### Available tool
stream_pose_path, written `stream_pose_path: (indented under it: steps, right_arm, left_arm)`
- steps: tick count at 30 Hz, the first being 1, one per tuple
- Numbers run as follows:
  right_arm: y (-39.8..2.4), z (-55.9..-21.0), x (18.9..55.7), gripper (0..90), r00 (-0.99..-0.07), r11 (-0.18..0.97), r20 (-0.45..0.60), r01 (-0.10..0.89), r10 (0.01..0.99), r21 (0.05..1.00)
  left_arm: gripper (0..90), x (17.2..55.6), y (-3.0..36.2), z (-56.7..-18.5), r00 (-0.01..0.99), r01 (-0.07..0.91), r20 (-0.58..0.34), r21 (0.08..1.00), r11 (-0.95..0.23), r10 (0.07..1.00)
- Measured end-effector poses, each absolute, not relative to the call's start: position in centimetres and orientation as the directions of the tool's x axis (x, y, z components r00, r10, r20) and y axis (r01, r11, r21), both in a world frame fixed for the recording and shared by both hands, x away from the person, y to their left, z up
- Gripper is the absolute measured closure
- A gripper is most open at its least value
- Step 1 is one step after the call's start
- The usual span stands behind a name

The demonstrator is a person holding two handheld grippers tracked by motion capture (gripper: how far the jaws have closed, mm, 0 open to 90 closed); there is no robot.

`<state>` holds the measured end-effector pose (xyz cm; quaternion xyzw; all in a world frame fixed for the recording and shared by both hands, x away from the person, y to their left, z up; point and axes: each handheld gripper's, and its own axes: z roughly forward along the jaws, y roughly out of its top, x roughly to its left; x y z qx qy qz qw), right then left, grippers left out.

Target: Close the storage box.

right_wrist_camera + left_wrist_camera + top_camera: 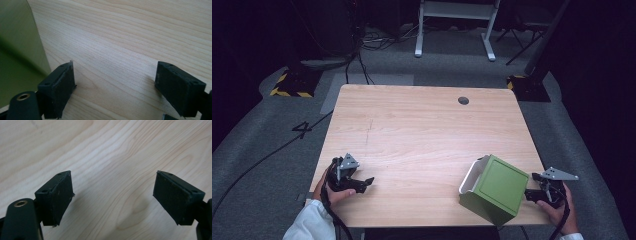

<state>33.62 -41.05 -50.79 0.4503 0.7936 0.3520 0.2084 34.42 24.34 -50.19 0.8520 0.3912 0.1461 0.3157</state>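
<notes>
Green bin (496, 189) lies tipped on its side near table (422, 130) front-right edge. Right gripper (537, 192) just beside it, left gripper (362, 184) well apart; both spread wide, empty, apparently parked.

Green box (496, 190) w/ white rim, tipped on its side, near-right of table (412, 130).

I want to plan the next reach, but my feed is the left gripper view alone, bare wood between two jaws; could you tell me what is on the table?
Observer: One green box, tipped on its side near the front right edge.
Operator: Which way does it open?
Observer: Its white-rimmed opening faces left, toward the left gripper.
Operator: Is the right gripper holding it?
Observer: No, its jaws are open over wood, with the box beside them.
</notes>
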Motion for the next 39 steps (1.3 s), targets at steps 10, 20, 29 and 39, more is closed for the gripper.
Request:
stream_pose_path:
  steps: [10,20,29,39]
  right_arm:
    - [-41.04,-50.79,33.58,16.1,-0.504,0.345,-0.014,0.569,0.863,0.746]
    - [-41.04,-50.8,33.56,16.1,-0.505,0.345,-0.015,0.568,0.863,0.747]
    - [-41.05,-50.8,33.54,16.1,-0.509,0.348,-0.015,0.566,0.861,0.747]
    - [-41.05,-50.79,33.54,16.1,-0.509,0.347,-0.014,0.567,0.861,0.747]
  left_arm:
    - [13.9,34.24,24.63,-50.73,0.64,0.556,-0.007,0.694,-0.457,0.768]
    - [13.6,34.26,24.52,-50.7,0.633,0.562,-0.005,0.691,-0.454,0.774]
    - [12.6,34.38,24.34,-50.73,0.624,0.565,-0.002,0.693,-0.449,0.782]
    - [11.9,34.48,24.23,-50.73,0.619,0.571,-0.006,0.69,-0.445,0.785]
